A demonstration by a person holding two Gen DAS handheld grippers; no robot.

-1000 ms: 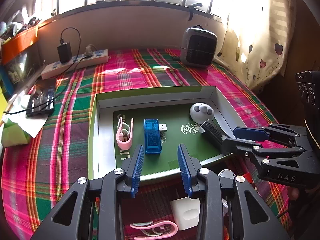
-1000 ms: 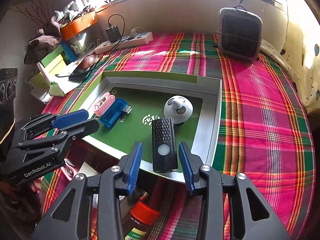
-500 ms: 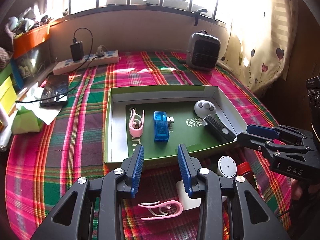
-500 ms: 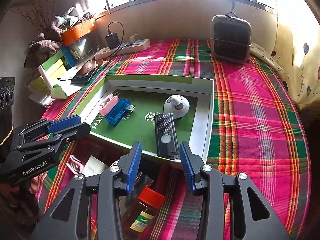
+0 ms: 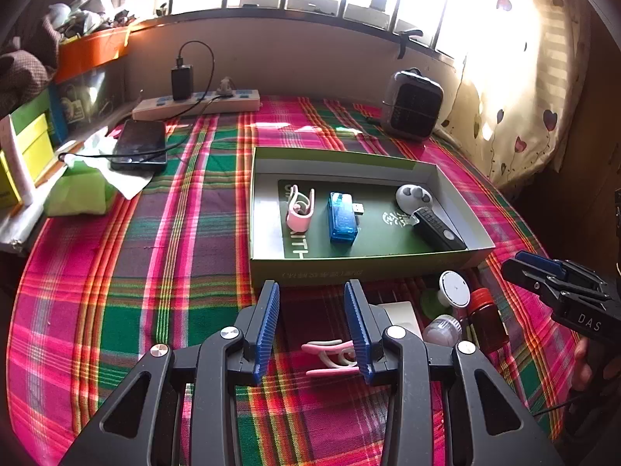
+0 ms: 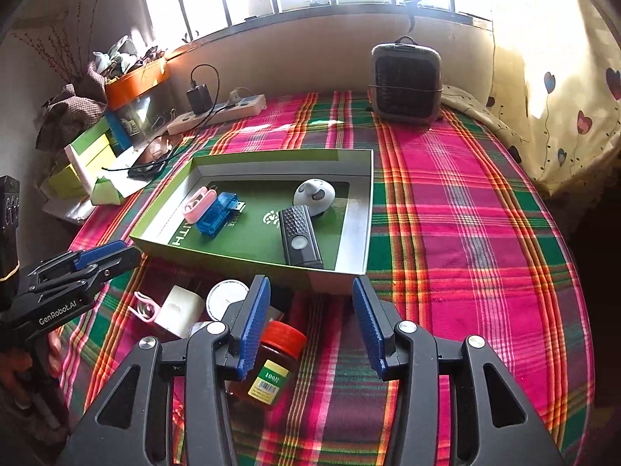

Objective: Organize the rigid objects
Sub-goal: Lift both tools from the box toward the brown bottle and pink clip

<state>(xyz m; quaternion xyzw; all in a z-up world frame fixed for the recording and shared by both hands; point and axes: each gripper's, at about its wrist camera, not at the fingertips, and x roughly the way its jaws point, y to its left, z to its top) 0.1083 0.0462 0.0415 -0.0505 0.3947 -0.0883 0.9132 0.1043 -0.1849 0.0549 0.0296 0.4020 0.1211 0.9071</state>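
Note:
A green box lid [image 5: 271, 256] [image 6: 163, 237] lies on the plaid cloth. In it are a pink clip [image 5: 299, 209] [image 6: 198, 206], a blue USB stick [image 5: 341, 217] [image 6: 215, 213], a white round gadget [image 5: 413, 198] [image 6: 314, 194] and a black remote [image 5: 438, 229] [image 6: 299, 237]. In front of it lie a second pink clip [image 5: 330, 353] [image 6: 143, 306], a white charger [image 6: 180, 310], a white disc [image 5: 454, 295] [image 6: 225, 299] and a red-capped brown bottle [image 5: 485, 318] [image 6: 271, 365]. My left gripper [image 5: 312, 326] [image 6: 97, 264] is open and empty above the pink clip. My right gripper [image 6: 310, 326] [image 5: 543, 275] is open and empty just right of the bottle.
A small heater [image 5: 413, 105] [image 6: 405, 85] stands at the back right. A power strip with a charger [image 5: 198, 101] [image 6: 217, 112] and a phone [image 5: 139, 145] lie at the back left. Green and yellow boxes [image 5: 27, 143] crowd the left edge.
Both grippers have pulled back from the box lid toward the near edge. The black remote, earlier between my right fingers, now lies in the lid.

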